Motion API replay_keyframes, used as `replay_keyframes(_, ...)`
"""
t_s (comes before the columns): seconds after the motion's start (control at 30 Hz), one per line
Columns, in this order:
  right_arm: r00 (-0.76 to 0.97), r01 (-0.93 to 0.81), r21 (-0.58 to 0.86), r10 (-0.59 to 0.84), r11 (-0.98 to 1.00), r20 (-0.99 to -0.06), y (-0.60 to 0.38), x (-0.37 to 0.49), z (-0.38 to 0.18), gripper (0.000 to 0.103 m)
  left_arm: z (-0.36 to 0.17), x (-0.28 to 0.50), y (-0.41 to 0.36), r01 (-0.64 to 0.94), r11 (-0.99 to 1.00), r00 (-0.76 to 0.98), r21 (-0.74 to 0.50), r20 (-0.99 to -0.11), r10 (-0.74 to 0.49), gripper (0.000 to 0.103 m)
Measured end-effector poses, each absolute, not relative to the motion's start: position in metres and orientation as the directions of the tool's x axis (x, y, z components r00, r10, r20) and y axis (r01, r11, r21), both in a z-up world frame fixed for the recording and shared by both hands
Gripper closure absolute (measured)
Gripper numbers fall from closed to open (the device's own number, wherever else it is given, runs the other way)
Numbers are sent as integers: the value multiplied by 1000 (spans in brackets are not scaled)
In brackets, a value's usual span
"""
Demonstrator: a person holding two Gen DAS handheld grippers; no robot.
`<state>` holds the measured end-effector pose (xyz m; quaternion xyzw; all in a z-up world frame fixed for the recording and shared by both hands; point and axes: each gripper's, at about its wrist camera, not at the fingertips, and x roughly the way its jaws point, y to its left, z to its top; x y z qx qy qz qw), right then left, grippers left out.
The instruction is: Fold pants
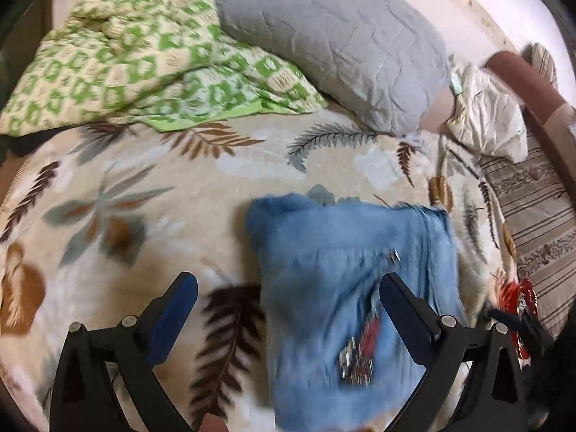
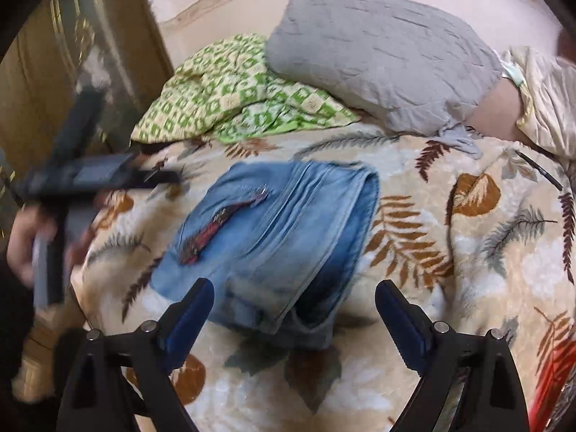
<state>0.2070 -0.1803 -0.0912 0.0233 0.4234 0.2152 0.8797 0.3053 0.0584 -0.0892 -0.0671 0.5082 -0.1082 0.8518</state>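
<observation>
- The pants (image 2: 273, 244), light blue denim, are seen folded into a compact bundle on the bed (image 2: 450, 280), which is covered by a cream blanket with a leaf print.
- A red and silver patch (image 2: 212, 230) is shown on the top layer of the pants.
- The left gripper (image 1: 288, 298) is held wide, above the pants and apart from them; nothing is gripped.
- The right gripper (image 2: 295, 302) is also held wide over the near edge of the pants, with nothing pressed between its pads.
- In the right wrist view the left gripper (image 2: 163, 177) is seen blurred at the left, carried by a hand (image 2: 25, 244).
- A grey pillow (image 1: 334, 43) and a green patterned cloth (image 1: 144, 61) are seen at the far side of the bed, well apart from the pants.
</observation>
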Motion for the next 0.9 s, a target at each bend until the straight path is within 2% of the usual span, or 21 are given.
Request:
replay_keyframes(0.1,538,-349,271,429,897,-726,-177,207,-99,14,-107,332,51,113,965,425,-238,-866,-263,2)
replay_keyframes(0.17,541,-353,278,437,893,-718,-174,208,-102,25,-119,346,49,105,951,385,-292,-870,-309,2)
replay_keyframes(0.23,518,-365,292,453,884,-725,-168,214,-108,44,-130,357,47,82,929,339,-361,-866,-367,5)
replay_keyframes(0.27,503,-373,291,456,881,-735,-165,216,-111,51,-132,358,46,75,925,327,-372,-867,-375,14)
replay_keyframes(0.3,496,-381,279,449,882,-743,-163,217,-114,60,-133,359,45,75,927,318,-368,-872,-372,18)
replay_keyframes(0.47,499,-415,239,439,878,-747,-166,215,-120,72,-132,363,36,103,947,291,-303,-902,-320,28)
replay_keyframes(0.53,500,-411,234,432,881,-750,-171,214,-124,81,-133,363,33,115,952,287,-285,-908,-306,32)
replay_keyframes(0.7,494,-376,275,442,885,-749,-183,218,-150,83,-145,367,29,132,966,276,-220,-928,-249,34)
replay_keyframes(0.83,510,-375,227,404,899,-759,-178,217,-151,84,-148,369,31,116,971,284,-210,-930,-235,33)
replay_keyframes(0.9,511,-374,217,395,902,-763,-176,217,-149,84,-147,369,31,116,975,298,-191,-929,-218,25)
